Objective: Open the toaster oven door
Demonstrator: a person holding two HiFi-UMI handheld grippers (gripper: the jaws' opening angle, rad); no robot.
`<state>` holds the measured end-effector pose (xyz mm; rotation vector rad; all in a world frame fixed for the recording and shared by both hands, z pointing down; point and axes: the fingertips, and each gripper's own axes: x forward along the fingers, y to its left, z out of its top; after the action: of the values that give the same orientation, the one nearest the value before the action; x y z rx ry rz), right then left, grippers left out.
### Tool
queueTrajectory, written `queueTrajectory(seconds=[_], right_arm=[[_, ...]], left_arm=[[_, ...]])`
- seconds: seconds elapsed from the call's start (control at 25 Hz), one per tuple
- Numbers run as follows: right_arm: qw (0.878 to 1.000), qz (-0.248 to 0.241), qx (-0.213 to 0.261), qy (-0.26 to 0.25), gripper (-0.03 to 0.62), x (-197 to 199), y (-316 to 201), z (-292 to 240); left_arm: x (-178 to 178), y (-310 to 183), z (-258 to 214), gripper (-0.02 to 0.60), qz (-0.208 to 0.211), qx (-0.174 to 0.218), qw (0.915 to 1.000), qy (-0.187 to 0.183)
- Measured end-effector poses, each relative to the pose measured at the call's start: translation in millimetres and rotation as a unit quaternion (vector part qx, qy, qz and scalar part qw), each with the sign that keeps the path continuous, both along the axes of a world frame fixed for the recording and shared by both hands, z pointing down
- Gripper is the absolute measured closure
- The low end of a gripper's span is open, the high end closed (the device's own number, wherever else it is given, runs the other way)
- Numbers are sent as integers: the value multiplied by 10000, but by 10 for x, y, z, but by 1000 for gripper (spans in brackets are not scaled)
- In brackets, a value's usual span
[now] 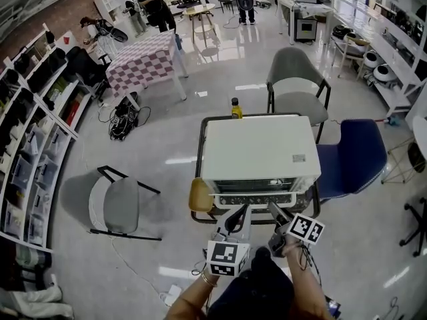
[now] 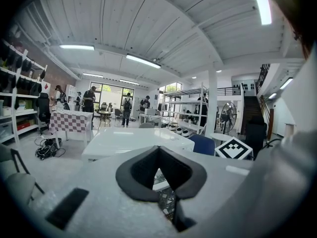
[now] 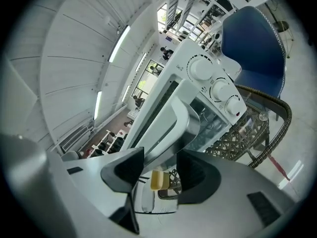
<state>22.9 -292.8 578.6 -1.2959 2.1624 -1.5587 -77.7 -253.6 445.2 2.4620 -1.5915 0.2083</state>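
A white toaster oven point(image 1: 257, 149) stands on a small dark wicker table point(image 1: 199, 153), its door facing me and closed. In the right gripper view the silver door handle point(image 3: 173, 118) runs between the two dark pads of my right gripper point(image 3: 161, 170), which are shut on it; the knobs point(image 3: 218, 88) sit beside the door. From the head view, my right gripper point(image 1: 275, 212) is at the oven's front edge. My left gripper point(image 1: 239, 220) hangs just left of it, in front of the oven, shut on nothing. In the left gripper view that gripper point(image 2: 166, 192) looks over the oven's top point(image 2: 129, 140).
A yellow bottle point(image 1: 235, 108) stands behind the oven. A grey chair point(image 1: 297, 85) is behind the table, a blue chair point(image 1: 350, 155) to its right, another grey chair point(image 1: 120, 205) to its left. A tan round object point(image 1: 200, 195) sits at the table's left front. Shelves point(image 1: 33, 125) line the left wall.
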Motion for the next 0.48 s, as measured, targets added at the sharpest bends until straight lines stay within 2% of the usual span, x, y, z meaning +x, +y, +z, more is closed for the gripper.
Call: queueTrajectory(seconds=[0.48], right_arm=[[9998,-4,-114,169,399,12,249,169]], left_arm=[[-70,311,169,566,15,-71,10000,-13]])
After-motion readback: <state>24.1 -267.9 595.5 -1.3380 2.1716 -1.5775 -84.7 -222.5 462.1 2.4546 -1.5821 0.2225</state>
